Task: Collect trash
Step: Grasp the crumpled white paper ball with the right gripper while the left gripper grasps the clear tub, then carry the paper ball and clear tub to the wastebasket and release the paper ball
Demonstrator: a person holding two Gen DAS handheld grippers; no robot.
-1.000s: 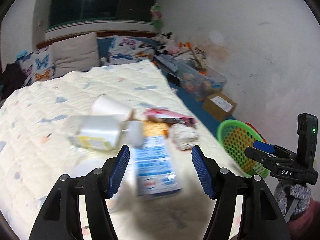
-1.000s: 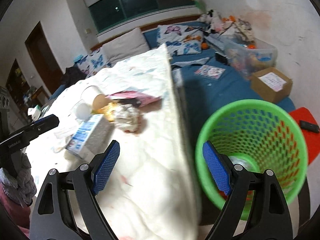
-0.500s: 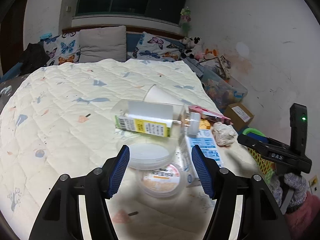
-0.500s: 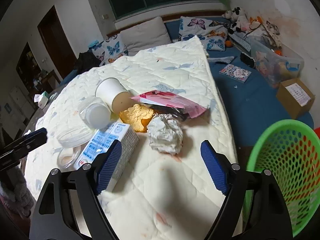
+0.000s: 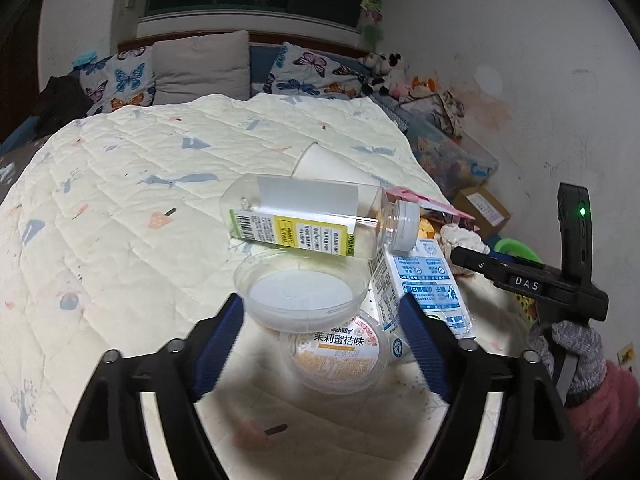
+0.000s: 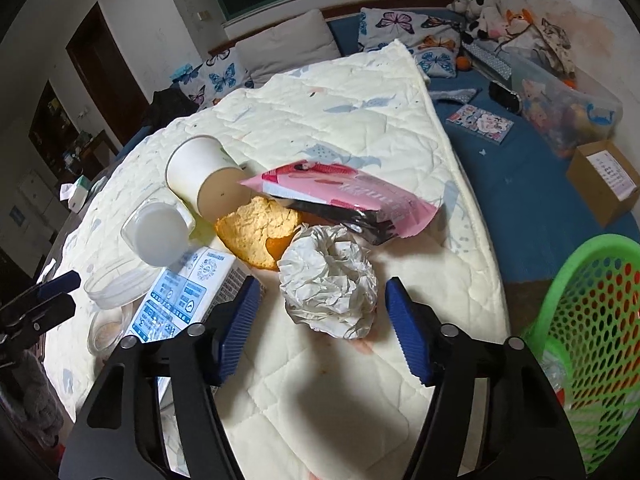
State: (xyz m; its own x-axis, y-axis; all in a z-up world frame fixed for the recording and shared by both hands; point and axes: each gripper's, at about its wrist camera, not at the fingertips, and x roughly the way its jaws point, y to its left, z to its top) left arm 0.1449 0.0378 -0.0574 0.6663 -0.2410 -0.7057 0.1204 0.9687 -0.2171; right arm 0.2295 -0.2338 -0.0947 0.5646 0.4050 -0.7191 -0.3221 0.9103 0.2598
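Note:
Trash lies on the quilted bed (image 5: 120, 184). My left gripper (image 5: 322, 342) is open, its fingers on either side of a clear plastic lid (image 5: 300, 292) and a round jelly cup (image 5: 340, 354). Behind these lie a clear bottle (image 5: 316, 220), a blue-white carton (image 5: 424, 284) and a paper cup (image 5: 332, 166). My right gripper (image 6: 320, 320) is open, just short of a crumpled paper ball (image 6: 328, 280). Beyond the ball lie orange peel (image 6: 256, 232), a pink wrapper (image 6: 352, 196), the paper cup (image 6: 200, 180) and the carton (image 6: 184, 296).
A green mesh basket (image 6: 592, 320) stands on the floor right of the bed edge. A cardboard box (image 6: 604, 180), a clear storage bin (image 6: 564, 104) and soft toys lie by the right wall. Pillows (image 5: 200, 64) line the bed head.
Both views swung left from the basket side onto the bed. My left gripper closed in on the lid and jelly cup; my right gripper closed in on the paper ball.

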